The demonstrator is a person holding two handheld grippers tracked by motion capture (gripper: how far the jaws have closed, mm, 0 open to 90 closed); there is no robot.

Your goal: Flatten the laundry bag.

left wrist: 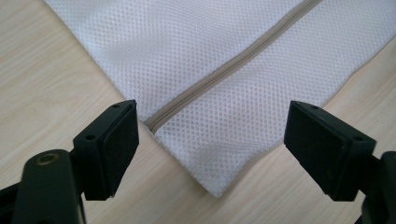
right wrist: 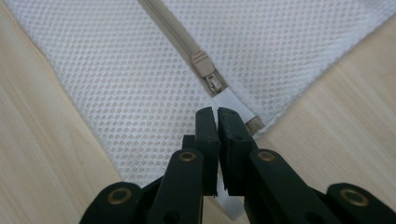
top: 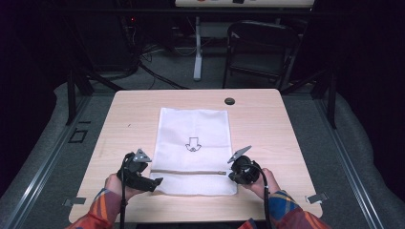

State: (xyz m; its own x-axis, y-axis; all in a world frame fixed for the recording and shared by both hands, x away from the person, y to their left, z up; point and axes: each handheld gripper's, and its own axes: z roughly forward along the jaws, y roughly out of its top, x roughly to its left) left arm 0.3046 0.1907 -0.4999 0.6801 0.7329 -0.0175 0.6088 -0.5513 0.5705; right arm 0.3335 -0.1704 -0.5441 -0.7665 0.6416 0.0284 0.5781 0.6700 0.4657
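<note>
1. The white mesh bag [top: 193, 150] lay flat on the wooden table [top: 258, 114], its near end toward the person, with a beige zipper [top: 188, 172] running across that end and a small arrow printed mid-panel.
2. The left gripper [left wrist: 211, 140] hung just off the bag's near left corner with its jaws spread wide and nothing between the pads; the corner and the closed end of the zipper sat in the gap, untouched.
3. The right gripper [right wrist: 217, 114] had its jaws pressed together at the zipper's other end, seemingly pinching the white fabric tab [right wrist: 233, 103] just beyond the slider [right wrist: 205, 65], though the closed jaws hid the contact itself.
4. Risk, as I judged it: with the left side unpinned, any pull on the tab or slider could drag the whole light bag across the smooth table rather than run the zipper.
5. A second risk: the tab was small and thin, so the pinch might slip off, or catch loose mesh and jam the teeth.
6. Materials: the bag was a soft, fine honeycomb netting, limp and rectangular; the zipper tape was woven and matte; the jaw pads were flat, black and blocky.
</note>
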